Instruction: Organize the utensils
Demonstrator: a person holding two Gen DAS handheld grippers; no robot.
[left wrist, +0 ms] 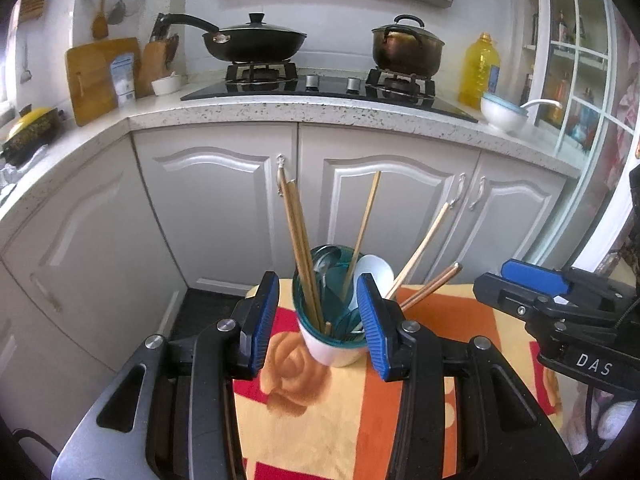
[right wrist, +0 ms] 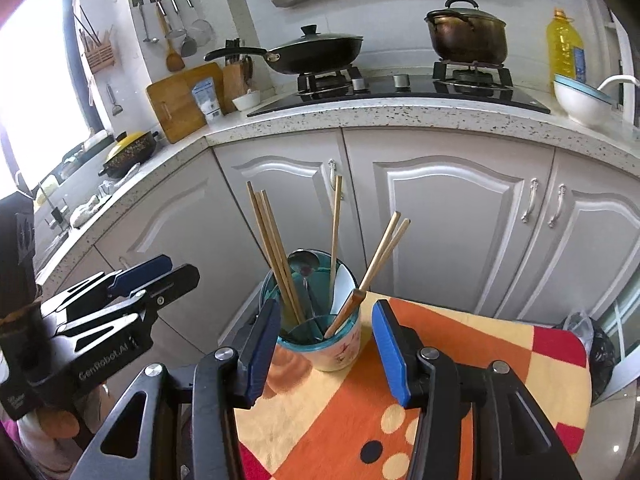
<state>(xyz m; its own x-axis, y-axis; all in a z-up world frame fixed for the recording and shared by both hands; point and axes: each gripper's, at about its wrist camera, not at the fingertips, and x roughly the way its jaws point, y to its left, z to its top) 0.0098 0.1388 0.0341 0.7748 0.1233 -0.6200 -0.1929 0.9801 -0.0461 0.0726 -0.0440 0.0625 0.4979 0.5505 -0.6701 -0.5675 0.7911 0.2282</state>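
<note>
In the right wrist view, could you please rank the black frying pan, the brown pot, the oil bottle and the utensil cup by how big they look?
1. Black frying pan, widest with its handle.
2. Utensil cup and brown pot: alike; the cup is nearer, so unsure.
3. Oil bottle, smallest.

Right tool (left wrist: 576, 312) side: white letters "DAS" can be read on its black body, seen from the left wrist camera.
Left tool (right wrist: 132, 292) side: white letters "GenRobot.AI" stand on its black body, seen from the right wrist camera.
White packet (right wrist: 207, 99) by the cutting board: it has a blue label, but the words are too small to read.
Yellow oil bottle (right wrist: 565, 46): it has a blue label too, also too small to read.
</note>
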